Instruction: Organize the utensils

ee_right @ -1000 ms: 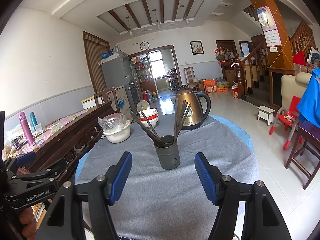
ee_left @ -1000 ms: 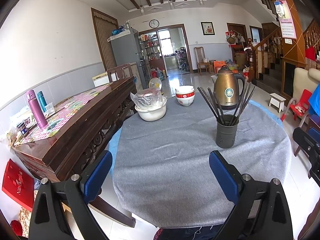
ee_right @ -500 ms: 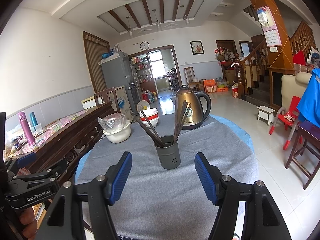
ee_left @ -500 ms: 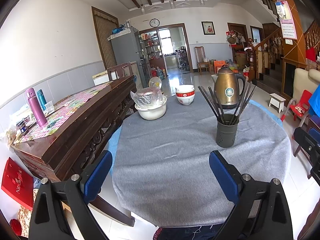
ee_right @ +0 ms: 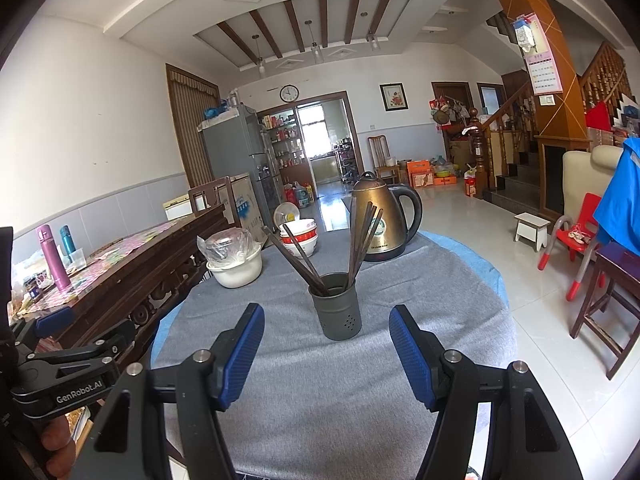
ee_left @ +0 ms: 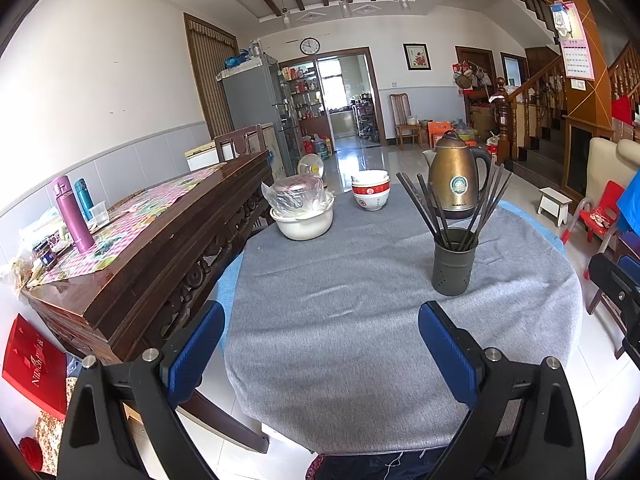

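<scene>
A dark grey holder point(ee_left: 454, 261) with several dark chopsticks point(ee_left: 424, 208) fanned out of it stands upright on the round table's grey cloth point(ee_left: 360, 320). It also shows in the right wrist view point(ee_right: 336, 306), with the chopsticks point(ee_right: 362, 236) leaning left and right. My left gripper point(ee_left: 320, 344) is open and empty, over the table's near edge, left of the holder. My right gripper point(ee_right: 326, 350) is open and empty, just short of the holder, which sits centred between its blue pads point(ee_right: 410, 354).
A brass kettle point(ee_left: 456, 176), stacked red-and-white bowls point(ee_left: 370, 194) and a white basin with a bagged pot point(ee_left: 302, 210) stand at the table's far side. A dark wooden sideboard point(ee_left: 152, 240) runs along the left. A wooden stool point(ee_right: 608, 304) stands right.
</scene>
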Demonstrator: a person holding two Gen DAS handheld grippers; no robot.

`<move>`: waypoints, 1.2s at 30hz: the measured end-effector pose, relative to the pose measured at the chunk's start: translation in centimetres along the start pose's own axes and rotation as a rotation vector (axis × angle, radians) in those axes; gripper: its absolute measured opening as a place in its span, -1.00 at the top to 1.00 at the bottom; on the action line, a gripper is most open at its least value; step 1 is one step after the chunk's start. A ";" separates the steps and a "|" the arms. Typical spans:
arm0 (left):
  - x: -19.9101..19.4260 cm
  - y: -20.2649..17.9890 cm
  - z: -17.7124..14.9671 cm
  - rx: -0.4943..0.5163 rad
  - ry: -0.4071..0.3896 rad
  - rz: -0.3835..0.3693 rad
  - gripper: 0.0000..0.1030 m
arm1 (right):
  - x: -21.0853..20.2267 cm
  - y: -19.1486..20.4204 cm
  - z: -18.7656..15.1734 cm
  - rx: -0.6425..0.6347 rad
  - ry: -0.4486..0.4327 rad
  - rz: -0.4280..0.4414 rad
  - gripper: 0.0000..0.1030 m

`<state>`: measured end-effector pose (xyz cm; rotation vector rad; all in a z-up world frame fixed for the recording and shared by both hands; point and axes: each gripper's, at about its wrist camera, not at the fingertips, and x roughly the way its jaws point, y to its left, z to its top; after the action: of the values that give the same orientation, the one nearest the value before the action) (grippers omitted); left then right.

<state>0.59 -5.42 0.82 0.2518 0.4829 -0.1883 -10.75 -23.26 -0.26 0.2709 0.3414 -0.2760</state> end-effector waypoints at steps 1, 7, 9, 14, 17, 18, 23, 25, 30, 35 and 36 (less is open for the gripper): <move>0.0 0.0 0.0 0.000 0.000 0.002 -0.89 | 0.0 0.0 -0.1 0.001 0.000 0.001 -0.34; 0.0 0.0 0.0 -0.001 0.002 -0.001 -0.89 | 0.0 -0.1 -0.1 0.000 -0.001 0.001 -0.34; 0.0 0.0 0.0 0.000 0.002 0.001 -0.89 | 0.0 0.0 -0.1 0.000 -0.001 0.000 -0.34; 0.0 0.0 -0.1 -0.002 0.003 0.001 -0.89 | -0.2 0.2 0.2 -0.002 -0.006 0.002 -0.34; -0.1 0.0 -0.1 -0.003 0.003 0.003 -0.89 | -0.3 0.2 0.2 0.000 -0.007 0.001 -0.34; 0.0 0.1 -0.1 -0.004 0.004 0.003 -0.89 | -0.2 0.2 0.2 -0.001 -0.006 0.001 -0.34; 0.0 0.1 -0.1 -0.004 0.005 0.002 -0.89 | -0.2 0.2 0.3 0.001 -0.007 0.002 -0.34; 0.0 0.1 -0.1 -0.006 0.004 0.004 -0.89 | -0.2 0.1 0.2 0.001 -0.009 0.001 -0.34; 0.1 0.1 0.0 -0.008 0.003 0.005 -0.89 | -0.3 0.3 0.4 0.001 -0.014 0.002 -0.34; 0.0 0.1 0.0 -0.007 -0.001 0.005 -0.89 | -0.3 0.7 0.6 -0.005 -0.015 0.004 -0.34; 0.0 0.0 0.0 -0.007 -0.001 0.007 -0.89 | -0.3 0.7 0.6 -0.006 -0.014 0.006 -0.34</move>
<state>0.61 -5.40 0.85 0.2467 0.4820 -0.1799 -10.64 -22.71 0.53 0.2642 0.3275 -0.2712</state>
